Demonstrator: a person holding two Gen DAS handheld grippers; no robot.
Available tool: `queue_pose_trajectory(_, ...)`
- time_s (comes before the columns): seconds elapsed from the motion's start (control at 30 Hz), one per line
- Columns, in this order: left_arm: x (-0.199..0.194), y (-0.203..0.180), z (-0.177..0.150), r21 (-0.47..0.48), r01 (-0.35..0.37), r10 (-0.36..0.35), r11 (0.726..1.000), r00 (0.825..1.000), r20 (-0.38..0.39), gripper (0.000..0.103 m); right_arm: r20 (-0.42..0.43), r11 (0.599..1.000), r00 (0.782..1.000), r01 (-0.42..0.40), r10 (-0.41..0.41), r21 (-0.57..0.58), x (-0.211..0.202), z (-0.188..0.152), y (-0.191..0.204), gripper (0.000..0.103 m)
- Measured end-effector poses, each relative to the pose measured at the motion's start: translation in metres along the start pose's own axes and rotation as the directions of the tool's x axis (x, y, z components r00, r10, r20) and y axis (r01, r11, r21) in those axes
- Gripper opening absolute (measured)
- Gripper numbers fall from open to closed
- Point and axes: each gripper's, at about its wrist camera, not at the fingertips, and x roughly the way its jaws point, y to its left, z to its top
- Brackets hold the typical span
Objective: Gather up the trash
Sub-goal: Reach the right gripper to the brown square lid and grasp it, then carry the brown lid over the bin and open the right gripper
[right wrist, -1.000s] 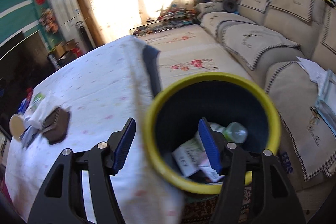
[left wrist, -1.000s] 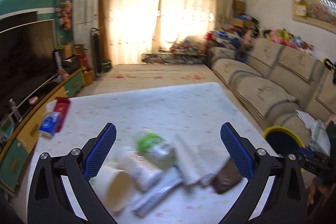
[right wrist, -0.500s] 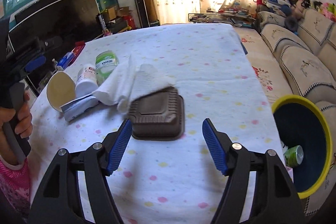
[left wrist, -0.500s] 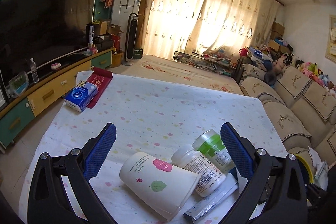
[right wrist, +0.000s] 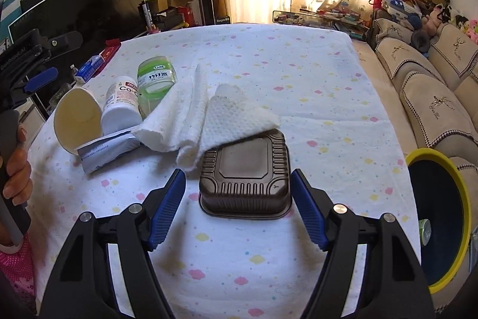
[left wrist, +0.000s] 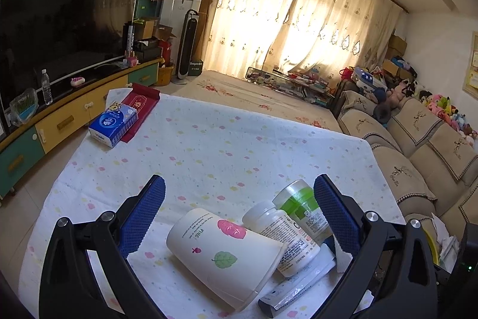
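Observation:
Trash lies on the dotted tablecloth (right wrist: 298, 73). A brown plastic tray (right wrist: 245, 174) lies upside down between the open fingers of my right gripper (right wrist: 239, 207), with white paper towel (right wrist: 206, 118) draped over its far edge. A paper cup (left wrist: 224, 253) on its side, a white pill bottle (left wrist: 280, 235), a green-labelled jar (left wrist: 301, 207) and a flat wrapper (left wrist: 298, 286) lie between the open fingers of my left gripper (left wrist: 239, 208). The same items show in the right wrist view: cup (right wrist: 76, 118), bottle (right wrist: 121, 106), jar (right wrist: 154, 82), wrapper (right wrist: 104, 151). The yellow-rimmed bin (right wrist: 439, 217) stands at the table's right.
A blue tissue pack (left wrist: 113, 121) and a red packet (left wrist: 139, 109) lie at the table's far left corner. A TV cabinet (left wrist: 59, 115) runs along the left. A sofa (left wrist: 418, 145) runs along the right. The left gripper's handle and hand (right wrist: 15, 166) show at left.
My right gripper swung from over the bin to the table and now frames the brown tray. My left gripper turned left and closed in on the cup and bottles.

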Motion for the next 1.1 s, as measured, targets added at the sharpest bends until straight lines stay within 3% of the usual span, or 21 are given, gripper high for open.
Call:
queue_pose_trajectory(0.07,0.001,0.0,-0.001,0.002,-0.004,0.004,1.0,1.0,-0.003,0.098,-0.02,1.0,1.0,0.002,-0.002,0.004,0.004,0.0,0.0,0.057)
queue_pose_trajectory(0.6,-0.005,-0.018,-0.007,0.049,0.002,-0.002,0.999,1.0,-0.004,0.098,-0.078,0.994,0.991,-0.105,0.105,0.003,-0.06,-0.035,-0.016,0.056)
queue_pose_trajectory(0.8,-0.011,-0.027,-0.01,0.08,0.015,-0.016,0.997,1.0,0.013,0.098,-0.012,0.999,0.999,-0.04,0.04,0.031,-0.082,-0.036,-0.036,0.056)
queue_pose_trajectory(0.9,-0.014,-0.031,-0.01,0.101,0.019,-0.022,0.995,0.999,0.024,0.098,0.02,0.996,0.999,0.03,-0.032,0.081,-0.086,-0.032,-0.063,0.056)
queue_pose_trajectory(1.1,-0.016,-0.04,-0.013,0.129,0.033,-0.036,0.991,0.999,0.02,0.098,0.022,0.935,0.976,0.203,-0.219,0.289,-0.085,-0.041,-0.15,0.057)
